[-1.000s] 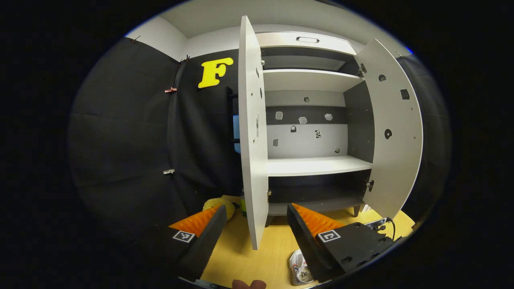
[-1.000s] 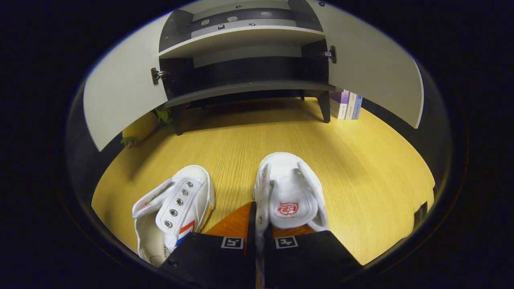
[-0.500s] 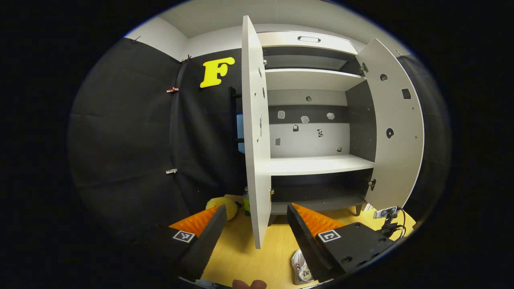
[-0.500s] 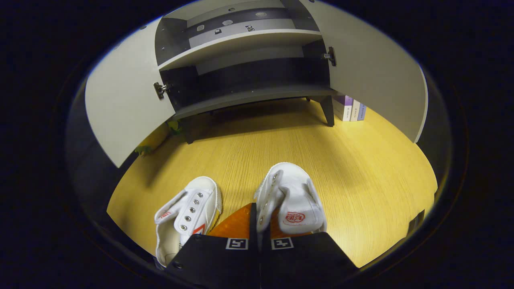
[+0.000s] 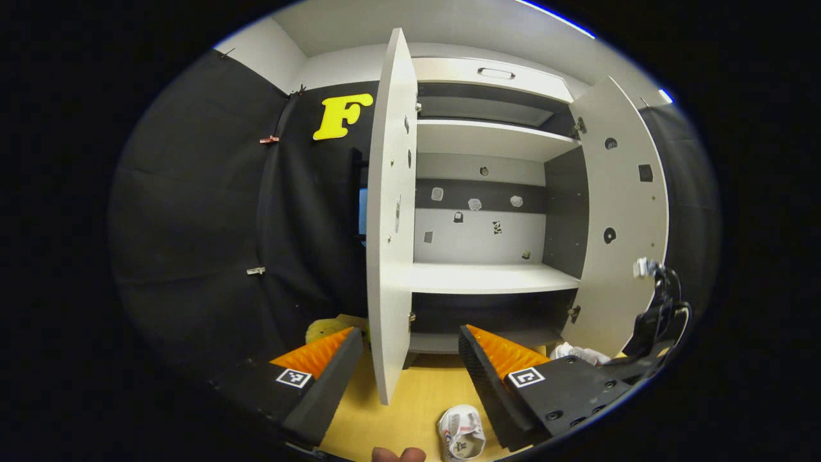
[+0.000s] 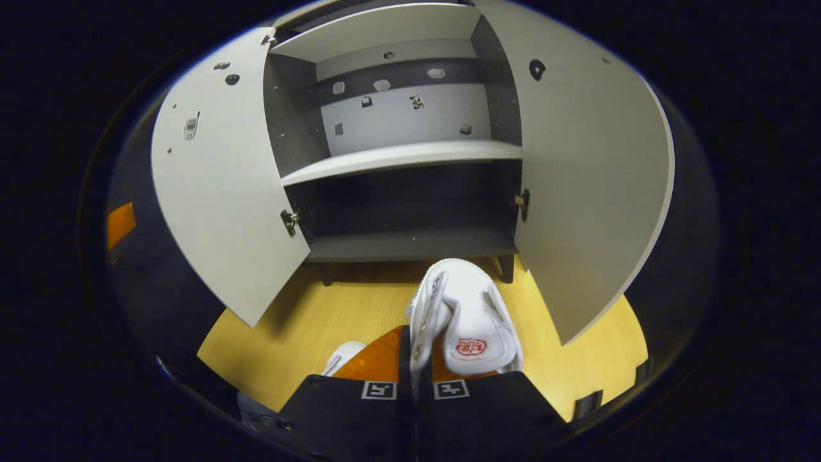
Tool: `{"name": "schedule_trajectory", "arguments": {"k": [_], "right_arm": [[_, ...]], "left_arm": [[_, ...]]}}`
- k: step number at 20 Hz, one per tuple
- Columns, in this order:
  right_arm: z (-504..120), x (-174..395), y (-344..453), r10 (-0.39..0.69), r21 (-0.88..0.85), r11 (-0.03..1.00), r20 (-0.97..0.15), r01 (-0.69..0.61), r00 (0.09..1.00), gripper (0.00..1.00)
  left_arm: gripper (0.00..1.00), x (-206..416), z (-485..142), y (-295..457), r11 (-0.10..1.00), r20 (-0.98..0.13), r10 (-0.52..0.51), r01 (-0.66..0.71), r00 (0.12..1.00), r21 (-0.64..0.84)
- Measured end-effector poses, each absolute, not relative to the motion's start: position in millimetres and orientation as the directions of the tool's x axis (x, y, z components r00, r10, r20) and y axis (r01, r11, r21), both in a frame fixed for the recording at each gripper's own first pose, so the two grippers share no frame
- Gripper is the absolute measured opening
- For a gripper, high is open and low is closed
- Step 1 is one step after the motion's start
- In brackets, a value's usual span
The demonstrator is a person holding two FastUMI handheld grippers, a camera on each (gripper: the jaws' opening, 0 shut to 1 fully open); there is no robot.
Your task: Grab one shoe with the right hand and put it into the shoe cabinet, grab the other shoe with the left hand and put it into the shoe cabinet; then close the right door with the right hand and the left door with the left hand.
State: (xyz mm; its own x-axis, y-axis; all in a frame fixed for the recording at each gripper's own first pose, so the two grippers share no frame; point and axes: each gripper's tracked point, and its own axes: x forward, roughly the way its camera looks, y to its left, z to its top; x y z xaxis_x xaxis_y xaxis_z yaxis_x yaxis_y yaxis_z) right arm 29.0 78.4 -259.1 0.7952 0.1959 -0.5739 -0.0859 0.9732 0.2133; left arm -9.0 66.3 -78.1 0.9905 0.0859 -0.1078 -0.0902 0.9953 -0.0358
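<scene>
My right gripper (image 6: 414,340) is shut on a white canvas shoe (image 6: 465,308), pinching its side wall and holding it in the air in front of the shoe cabinet's dark bottom shelf (image 6: 410,244). The second white shoe (image 6: 343,353) lies on the wooden floor to the lower left; in the left gripper view this shoe (image 5: 460,431) sits just below my open left gripper (image 5: 410,330). Both cabinet doors stand open: the left door (image 5: 388,224) is edge-on, the right door (image 5: 625,218) swung wide. The right gripper (image 5: 648,333) with the held shoe (image 5: 577,351) appears at the right.
The cabinet has a white middle shelf (image 6: 404,157) and an upper shelf (image 5: 487,138), both bare. A yellow plush toy (image 5: 324,329) lies on the floor left of the cabinet. The open left door (image 6: 218,179) and right door (image 6: 590,167) flank the opening. Wooden floor (image 6: 308,321) stretches in front.
The right gripper has lifted its shoe off the floor and carried it up toward the cabinet's bottom shelf. It has come into the left gripper view at the right. The left gripper has shifted slightly.
</scene>
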Motion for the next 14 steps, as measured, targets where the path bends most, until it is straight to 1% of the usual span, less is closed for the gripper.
{"name": "schedule_trajectory", "arguments": {"k": [3,7,11,14], "right_arm": [[-205.1,51.3,72.2,0.201,0.235,0.968,-0.535,-0.085,0.82,0.06],[-153.4,90.9,78.8,0.212,0.236,0.966,-0.488,-0.106,0.846,0.06],[-112.5,151.9,82.0,0.195,0.197,0.973,-0.437,-0.118,0.878,0.06],[-97.8,209.1,82.7,0.183,0.169,0.978,-0.427,-0.121,0.886,0.06]], "left_arm": [[0.95,-1.3,-73.9,58.7,0.996,-0.1,0.06,-0.066,0.993,-0.056],[0.95,6.3,-73.2,52.3,0.999,-0.095,0.031,-0.035,0.995,-0.041],[0.95,11.9,-75.6,46.3,0.999,-0.095,0.003,-0.006,0.995,-0.036],[0.95,16.2,-78.9,42.8,0.999,-0.1,-0.014,0.009,0.995,-0.047]]}}
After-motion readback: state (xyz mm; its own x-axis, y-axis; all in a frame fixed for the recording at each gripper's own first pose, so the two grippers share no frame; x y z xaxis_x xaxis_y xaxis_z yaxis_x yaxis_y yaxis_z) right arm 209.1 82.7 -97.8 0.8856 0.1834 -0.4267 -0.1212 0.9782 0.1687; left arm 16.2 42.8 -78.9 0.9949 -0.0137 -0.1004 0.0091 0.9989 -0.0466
